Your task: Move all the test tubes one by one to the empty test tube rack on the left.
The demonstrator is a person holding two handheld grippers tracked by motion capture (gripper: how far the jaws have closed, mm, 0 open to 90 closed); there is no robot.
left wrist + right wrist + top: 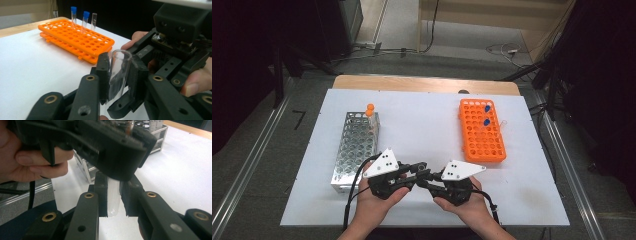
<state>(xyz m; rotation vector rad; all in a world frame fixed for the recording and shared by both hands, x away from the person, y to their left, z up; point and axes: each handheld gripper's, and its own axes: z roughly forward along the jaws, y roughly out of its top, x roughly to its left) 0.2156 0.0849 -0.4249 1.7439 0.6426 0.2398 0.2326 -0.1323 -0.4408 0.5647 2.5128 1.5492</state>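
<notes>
Item: one clear tube (119, 72) gripped by two hand-held grippers above the near edge of the desk (427, 130).

Left to right in the high view: metal rack (354, 147) with orange-capped tubes (370, 111) at its far end; left hand-held gripper (412, 172), held in the person's left hand (374, 202); right hand-held gripper (428, 181), held in the right hand (469, 207); orange rack (482, 131) with blue-capped tubes (487, 115), farther back at the right. The two hand-held grippers meet tip to tip between the racks. Left hand-held gripper: jaws closed in on the tube, pads against its sides just below the open rim, tube roughly upright in the left gripper view. Right hand-held gripper: jaws clamped on the same tube near its rounded bottom end, seen in the right gripper view.
</notes>
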